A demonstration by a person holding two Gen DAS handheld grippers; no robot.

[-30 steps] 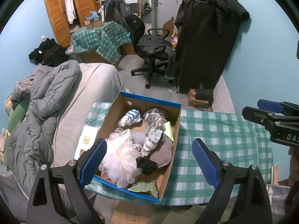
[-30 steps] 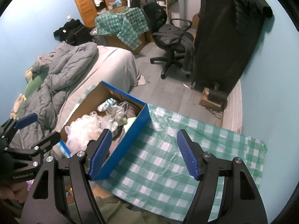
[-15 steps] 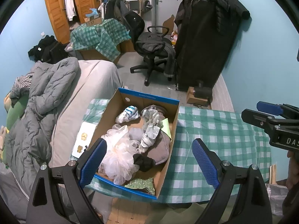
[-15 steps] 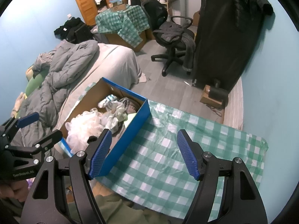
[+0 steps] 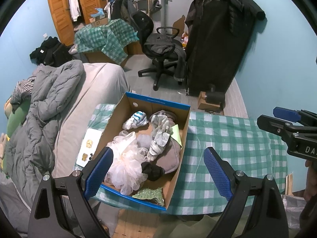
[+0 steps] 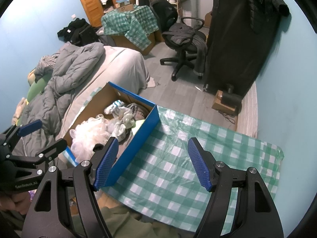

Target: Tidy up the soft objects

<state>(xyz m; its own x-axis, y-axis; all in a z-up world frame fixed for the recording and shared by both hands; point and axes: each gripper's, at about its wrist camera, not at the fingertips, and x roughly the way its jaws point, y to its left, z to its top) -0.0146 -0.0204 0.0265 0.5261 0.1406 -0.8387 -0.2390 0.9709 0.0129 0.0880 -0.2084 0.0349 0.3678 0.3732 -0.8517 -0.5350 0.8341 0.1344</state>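
Seen from the left wrist, the left tool (image 5: 158, 170) hung spread wide and empty above the near end of an open cardboard box (image 5: 184, 138) on the green-checked worktop (image 5: 233, 148), touching nothing. Between and just beyond its blue pads lay the soft objects: a white mesh pouf (image 5: 124, 164), a grey cloth (image 5: 170, 158), a dark sock (image 5: 152, 171), a pale crumpled rag (image 5: 160, 136) and a white-and-blue bundle (image 5: 135, 120) at the far end. The right tool (image 5: 287, 127) reached in from the right edge, over the cloth and well apart from the box. From the right wrist, the right tool (image 6: 153, 163) also stood wide open, holding nothing, above bare checked cloth (image 6: 178, 168); the box (image 6: 138, 136) sat just left of its left pad, and the left tool (image 6: 33, 138) hovered beside the box's near left corner.
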